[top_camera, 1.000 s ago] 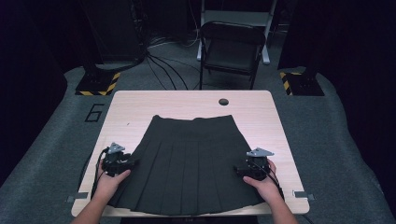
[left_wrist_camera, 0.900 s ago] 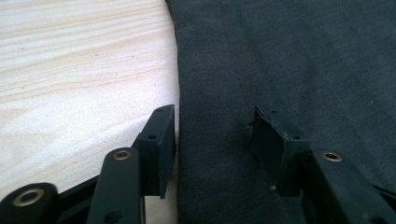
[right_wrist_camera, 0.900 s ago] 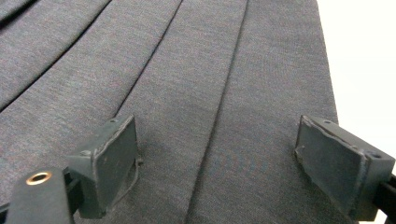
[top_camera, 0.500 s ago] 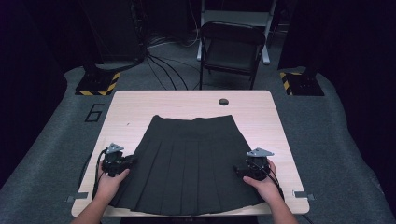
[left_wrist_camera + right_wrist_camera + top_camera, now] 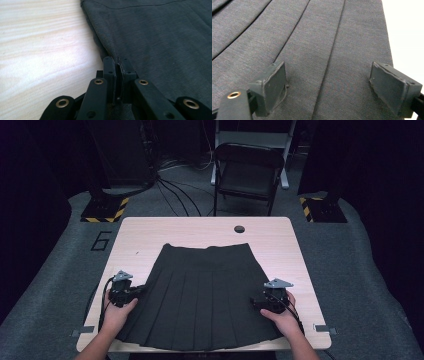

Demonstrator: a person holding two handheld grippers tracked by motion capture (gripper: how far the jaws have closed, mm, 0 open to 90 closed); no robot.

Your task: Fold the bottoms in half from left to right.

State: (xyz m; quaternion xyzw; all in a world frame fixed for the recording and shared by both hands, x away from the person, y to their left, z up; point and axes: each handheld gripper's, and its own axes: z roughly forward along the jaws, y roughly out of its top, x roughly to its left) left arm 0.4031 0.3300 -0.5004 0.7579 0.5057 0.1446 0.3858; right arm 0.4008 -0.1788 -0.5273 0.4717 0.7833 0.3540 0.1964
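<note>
Black pleated skirt (image 5: 202,295) flat on light wooden bench (image 5: 295,245), waistband toward far edge, hem at near edge. Left hand-held gripper (image 5: 136,291) at skirt's left side edge; left gripper view: jaws pinched together on fold of that edge, fabric between pads (image 5: 110,72). Right hand-held gripper (image 5: 256,302) over skirt's right side, jaws spread wide, nothing held; pleats lie between pads (image 5: 274,82) in right gripper view. Folding chair (image 5: 247,170) beyond bench on floor.
</note>
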